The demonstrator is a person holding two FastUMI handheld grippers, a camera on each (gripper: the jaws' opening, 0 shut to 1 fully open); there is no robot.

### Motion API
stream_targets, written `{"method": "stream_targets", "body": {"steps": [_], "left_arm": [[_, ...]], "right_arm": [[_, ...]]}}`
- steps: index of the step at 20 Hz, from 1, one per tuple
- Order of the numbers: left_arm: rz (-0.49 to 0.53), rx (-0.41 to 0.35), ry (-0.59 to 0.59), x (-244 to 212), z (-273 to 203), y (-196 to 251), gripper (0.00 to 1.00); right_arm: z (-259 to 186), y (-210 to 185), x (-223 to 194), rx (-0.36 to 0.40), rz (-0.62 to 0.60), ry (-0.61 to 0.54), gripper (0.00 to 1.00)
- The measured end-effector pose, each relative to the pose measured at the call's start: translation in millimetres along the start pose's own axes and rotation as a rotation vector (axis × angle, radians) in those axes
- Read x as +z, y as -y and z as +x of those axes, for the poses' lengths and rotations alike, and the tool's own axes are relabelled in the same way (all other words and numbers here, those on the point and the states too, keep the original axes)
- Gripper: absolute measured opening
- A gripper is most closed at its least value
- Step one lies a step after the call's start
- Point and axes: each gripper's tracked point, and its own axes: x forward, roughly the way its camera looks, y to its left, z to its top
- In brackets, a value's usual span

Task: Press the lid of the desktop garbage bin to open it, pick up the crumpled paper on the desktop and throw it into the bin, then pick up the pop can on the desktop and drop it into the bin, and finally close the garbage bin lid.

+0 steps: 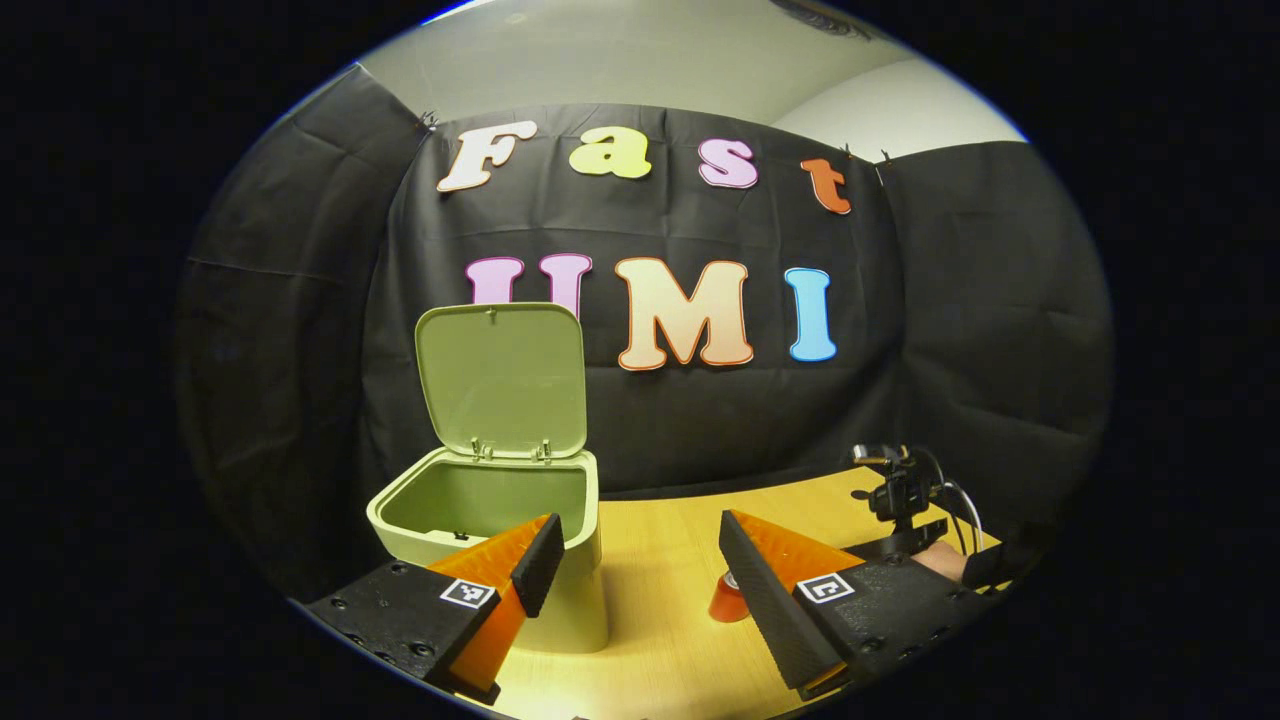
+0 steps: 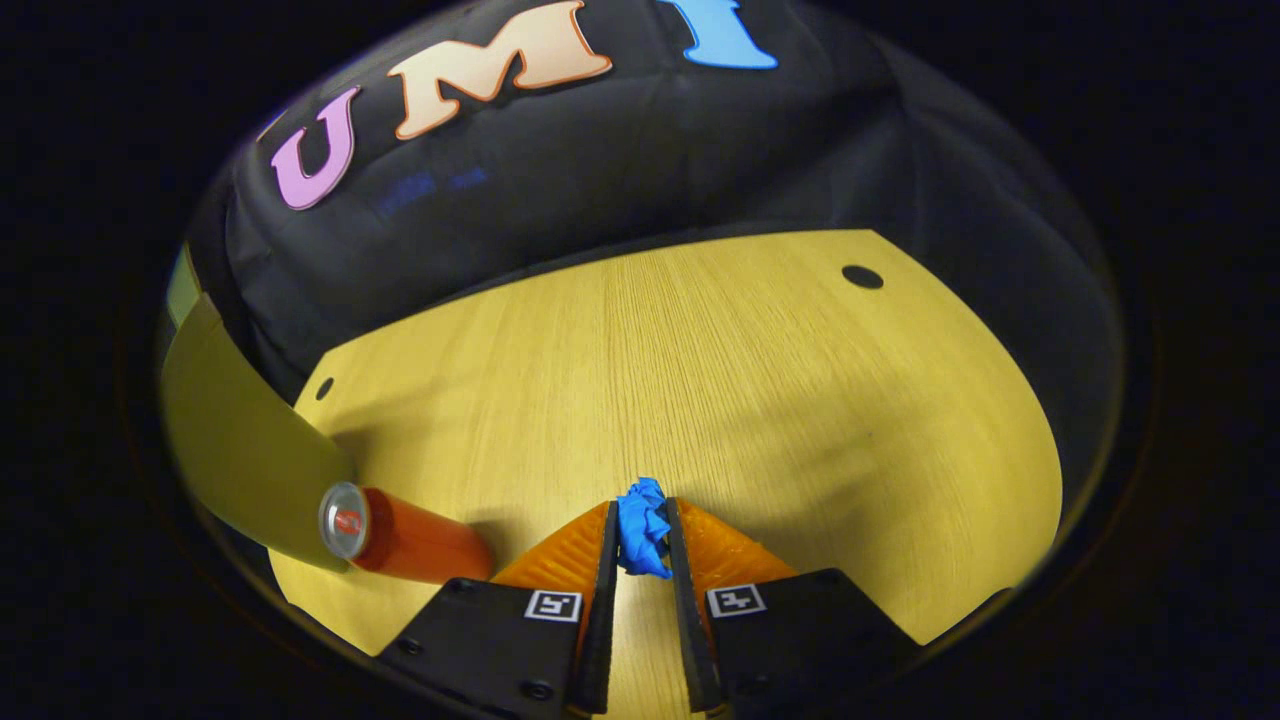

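Note:
The pale green desktop bin stands at the table's left with its lid swung up and open. My left gripper hovers open just in front of the bin, nothing between its fingers. Behind its right finger peeks the red pop can, upright on the table. In the right gripper view the can stands beside the bin's wall. A blue crumpled paper sits pinched between both fingers of my right gripper, low over the wooden table. The right gripper and its hand appear far right.
The black cloth wall closes the back and both sides of the table. Two small dark holes mark the tabletop near its far corners. Bare wood stretches to the right of the can and beyond the paper.

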Motion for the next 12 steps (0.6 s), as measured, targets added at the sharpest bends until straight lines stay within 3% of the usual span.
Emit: {"method": "stream_targets", "body": {"steps": [5,7,8,9,12], "left_arm": [[-0.045,0.007,0.006,-2.4,-3.4,-8.6,0.93],[-0.059,0.019,0.008,-3.8,-7.8,-15.4,0.98],[-0.062,0.024,0.008,-4.2,-10.1,-18.5,0.93],[-0.066,0.034,0.01,-5.2,-12.4,-22.9,0.96],[-0.081,0.057,0.017,-5.5,-20.6,-37.0,0.93]], "right_arm": [[-55.9,-24.8,61.3,0.079,-0.051,0.151,0.31],[-85.1,-48.9,86.7,0.117,-0.127,0.226,0.31],[-100.2,-60.6,96.4,0.144,-0.155,0.259,0.31],[-114.9,-71.6,106.7,0.174,-0.179,0.289,0.31],[-149.7,-109.4,118.6,0.259,-0.242,0.36,0.31]]}}
